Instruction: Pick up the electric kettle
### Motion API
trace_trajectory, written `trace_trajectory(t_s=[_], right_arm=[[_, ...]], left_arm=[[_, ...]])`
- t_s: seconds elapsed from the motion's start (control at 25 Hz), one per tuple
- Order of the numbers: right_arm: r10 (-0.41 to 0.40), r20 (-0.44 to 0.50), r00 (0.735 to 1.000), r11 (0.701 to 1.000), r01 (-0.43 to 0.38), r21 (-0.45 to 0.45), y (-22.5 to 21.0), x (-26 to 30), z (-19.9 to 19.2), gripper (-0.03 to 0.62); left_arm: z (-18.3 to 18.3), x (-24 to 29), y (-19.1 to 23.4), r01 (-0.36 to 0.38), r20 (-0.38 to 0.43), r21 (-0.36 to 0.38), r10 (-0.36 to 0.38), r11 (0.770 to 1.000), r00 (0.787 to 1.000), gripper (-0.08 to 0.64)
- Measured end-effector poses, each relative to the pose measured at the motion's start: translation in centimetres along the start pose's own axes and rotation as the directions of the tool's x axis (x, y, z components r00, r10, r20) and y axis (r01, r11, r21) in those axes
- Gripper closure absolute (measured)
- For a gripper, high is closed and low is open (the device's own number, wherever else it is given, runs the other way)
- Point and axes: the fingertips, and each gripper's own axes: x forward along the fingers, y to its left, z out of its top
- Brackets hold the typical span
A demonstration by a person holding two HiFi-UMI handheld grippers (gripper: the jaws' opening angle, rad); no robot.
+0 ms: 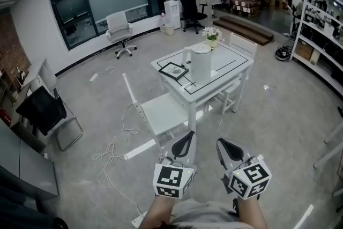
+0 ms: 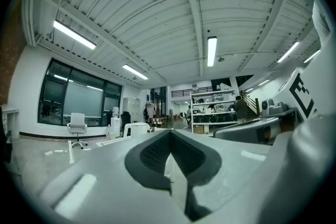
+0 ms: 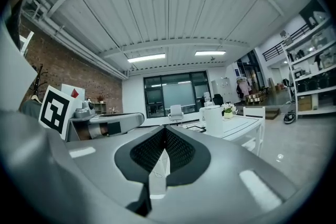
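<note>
The white electric kettle [image 1: 201, 64] stands upright on a white table [image 1: 236, 64] across the room, well ahead of both grippers. It also shows small in the left gripper view as the kettle [image 2: 137, 128] and in the right gripper view as the kettle [image 3: 213, 119]. My left gripper [image 1: 188, 137] and right gripper [image 1: 222, 143] are held side by side low in the head view, far short of the table. Both are shut with nothing between the jaws: the left gripper [image 2: 169, 135] and the right gripper [image 3: 165, 131] each show their tips meeting.
A white chair [image 1: 161, 112] stands at the table's near side, another chair [image 1: 233, 89] at its right. On the table are a framed sheet [image 1: 173, 70] and a flower pot [image 1: 212, 35]. A cable [image 1: 112, 150] trails over the floor at left. Shelves [image 1: 321, 29] line the right wall.
</note>
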Motion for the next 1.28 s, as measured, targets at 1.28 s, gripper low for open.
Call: trace_trajectory(t_s=[1.28], right_arm=[[0.039,-0.039,0.998,0.998,-0.038,0.043,-19.7,20.8,4.7,0.566]], left_arm=[[-1.0,24.8,12.2,-0.06,-0.058,0.029,0.061,0.998,0.996,0.56]])
